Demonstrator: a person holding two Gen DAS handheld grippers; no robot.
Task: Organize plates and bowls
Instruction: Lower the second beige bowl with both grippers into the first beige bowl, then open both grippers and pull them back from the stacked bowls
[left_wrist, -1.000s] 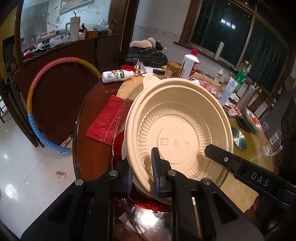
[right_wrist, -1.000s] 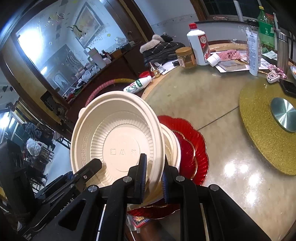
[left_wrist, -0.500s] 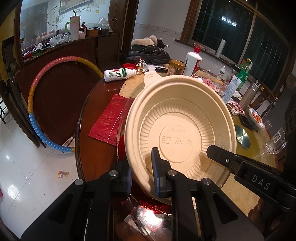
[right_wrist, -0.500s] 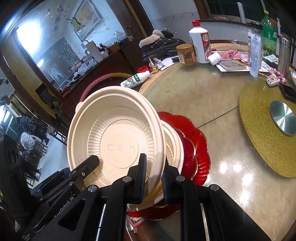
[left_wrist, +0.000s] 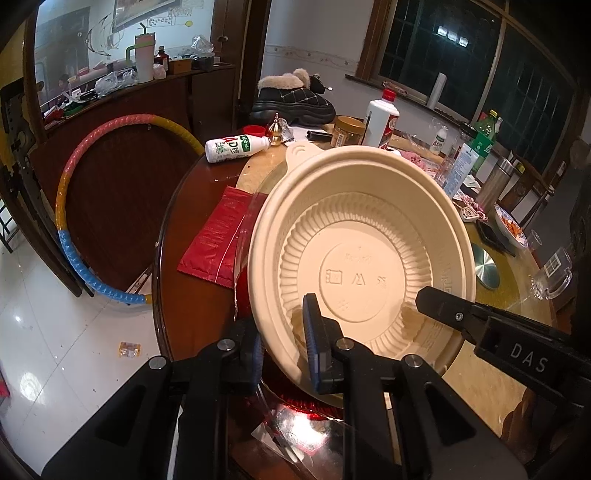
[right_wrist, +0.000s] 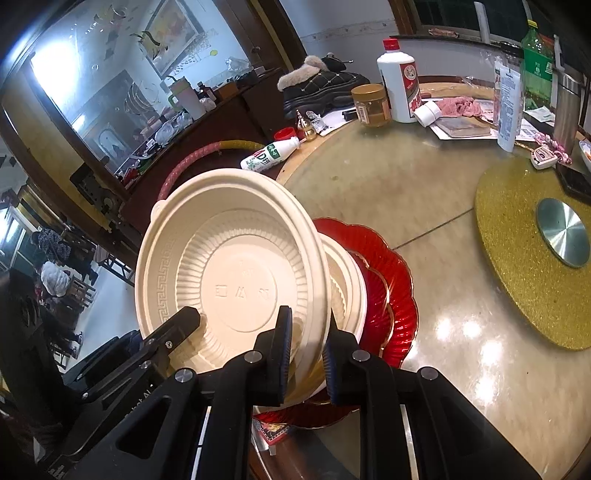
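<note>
Mid-stacking. Left gripper and right gripper both clamped on near rim of one cream disposable bowl, tilted up, far edge raised. Beneath it a second cream bowl nested on red scalloped plates. Next move, by judgement: level the bowl, lower into the nested one, then release both sides together. Round glass-topped table, gold turntable mat, white liquor bottle, lying milk bottle, hula hoop against sideboard.
</note>
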